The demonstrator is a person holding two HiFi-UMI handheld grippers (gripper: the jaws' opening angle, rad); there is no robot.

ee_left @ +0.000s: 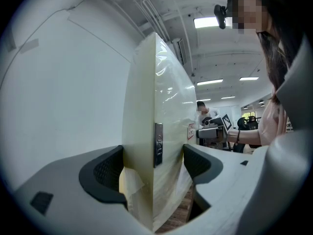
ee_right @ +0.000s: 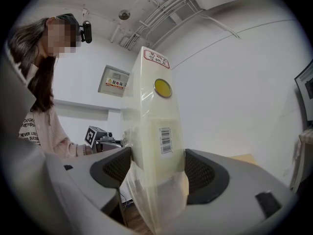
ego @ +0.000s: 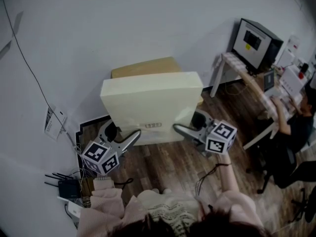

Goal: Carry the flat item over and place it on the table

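The flat item (ego: 153, 105) is a thick cream panel wrapped in clear plastic, held upright above the wooden floor close to a white wall. My left gripper (ego: 129, 136) grips its lower left edge and my right gripper (ego: 180, 129) grips its lower right edge. In the left gripper view the panel (ee_left: 156, 106) stands edge-on between both pads of the left gripper (ee_left: 152, 168), which press on it. The right gripper view shows the panel (ee_right: 151, 121), with a barcode label, clamped the same way in the right gripper (ee_right: 157, 173). Each gripper view shows the other gripper beyond the panel.
A brown cardboard sheet (ego: 145, 67) leans on the wall behind the panel. A white table (ego: 237, 65) with a monitor (ego: 254, 43) stands at the far right, where a person (ego: 296, 122) sits. A router and cables (ego: 66, 186) lie on the floor at lower left.
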